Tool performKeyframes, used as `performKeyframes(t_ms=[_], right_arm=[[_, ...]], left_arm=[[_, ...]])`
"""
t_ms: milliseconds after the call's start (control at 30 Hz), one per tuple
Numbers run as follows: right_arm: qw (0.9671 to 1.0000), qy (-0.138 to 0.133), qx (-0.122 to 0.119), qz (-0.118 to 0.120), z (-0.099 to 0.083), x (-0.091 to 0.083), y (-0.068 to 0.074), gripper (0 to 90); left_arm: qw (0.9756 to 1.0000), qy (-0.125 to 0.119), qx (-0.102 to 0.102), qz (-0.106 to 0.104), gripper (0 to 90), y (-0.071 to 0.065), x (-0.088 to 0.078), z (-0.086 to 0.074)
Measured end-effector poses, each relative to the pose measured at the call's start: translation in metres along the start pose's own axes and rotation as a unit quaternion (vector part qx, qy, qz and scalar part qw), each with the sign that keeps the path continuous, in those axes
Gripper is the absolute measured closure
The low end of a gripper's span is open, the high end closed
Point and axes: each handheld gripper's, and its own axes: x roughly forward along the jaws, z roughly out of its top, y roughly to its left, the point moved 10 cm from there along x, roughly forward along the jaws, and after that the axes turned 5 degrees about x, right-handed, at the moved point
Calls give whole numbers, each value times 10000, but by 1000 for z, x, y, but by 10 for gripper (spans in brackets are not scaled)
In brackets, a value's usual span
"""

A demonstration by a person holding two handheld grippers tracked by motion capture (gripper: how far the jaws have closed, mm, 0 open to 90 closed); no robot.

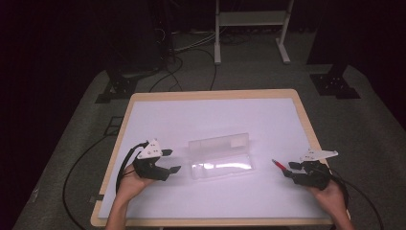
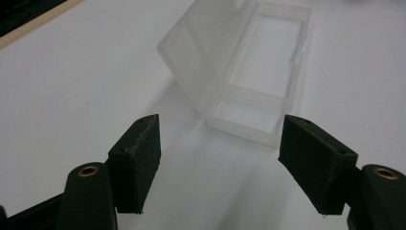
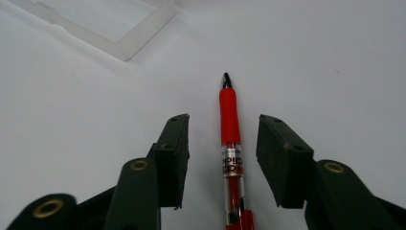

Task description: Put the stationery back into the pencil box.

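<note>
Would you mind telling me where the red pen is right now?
The red pen lies on the white table between the right gripper's open fingers, at the right of the high view, right of the clear case.

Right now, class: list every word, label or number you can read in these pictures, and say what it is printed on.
"Click", partly blurred, so not certain: on the clear barrel of the red pen lying between the right tool's open jaws.
Smaller print beneath it: too blurred to read.
Clear plastic case: no text seen.

Pretty dark room, just the white-topped desk (image 1: 210, 112) with its wood edge is lit. Grey carpet floor (image 1: 364, 124), black cables (image 1: 167, 72) trailing far left, a white metal frame (image 1: 251, 19) standing at the far side
</note>
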Motion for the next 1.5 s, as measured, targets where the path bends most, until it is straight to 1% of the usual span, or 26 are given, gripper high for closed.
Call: performKeyframes(t_ms=[100,133,233,367,467,600,633,767,833,900,967,1000,1033,1100,1167,1267,1300,1367,1467,1500], right_arm=[[10000,45,7,-59,-1,1,-4,592],[10000,67,27,-60,-1,1,-4,602],[9999,140,70,-63,-4,2,-7,630],[9997,208,12,-100,-7,3,-8,654],[9996,242,-57,-140,-8,4,-8,687],[9991,371,-127,-165,-12,7,-7,715],[9992,345,-107,-170,-13,7,-7,717],[9993,293,-167,-135,-13,7,-6,778],[9993,306,-189,-136,-13,7,-6,780],[9991,354,-195,-107,-13,6,-5,784],[9993,310,-192,-41,-10,3,-4,784],[9995,273,-163,42,-8,1,-3,784],[9995,253,-169,76,-6,0,-2,784],[9994,234,-223,104,-1,-4,0,784],[9993,213,-280,147,4,-6,3,783],[9989,160,-340,272,12,-8,9,783],[9987,129,-399,279,16,-9,10,783],[9982,51,-425,428,22,-11,16,784],[9973,-8,-529,514,32,-14,21,783],[9970,-24,-527,558,34,-15,23,784]], left_arm=[[10000,-18,-64,61,296,3,-2,-2],[10000,0,-38,84,292,5,-4,-3],[9998,-4,-137,145,279,8,-5,-7],[9997,16,-193,176,268,11,-5,-10],[9996,19,-196,185,259,11,-5,-11],[9995,48,-216,223,245,12,-5,-14],[9994,23,-234,237,246,12,-6,-14],[9993,21,-255,276,237,13,-8,-14],[9992,21,-264,284,233,13,-8,-15],[9992,19,-270,297,232,14,-8,-15],[9992,42,-261,287,234,14,-8,-16],[9992,25,-281,291,234,14,-8,-16],[9992,32,-278,294,234,15,-8,-17],[9992,52,-268,296,232,15,-8,-18],[9990,49,-313,322,228,16,-8,-19],[9988,21,-354,328,209,17,-8,-21],[9988,38,-360,338,209,17,-9,-21],[9984,35,-401,386,208,18,-10,-23],[9981,38,-451,428,200,21,-10,-26],[9979,54,-460,445,198,21,-11,-27]])
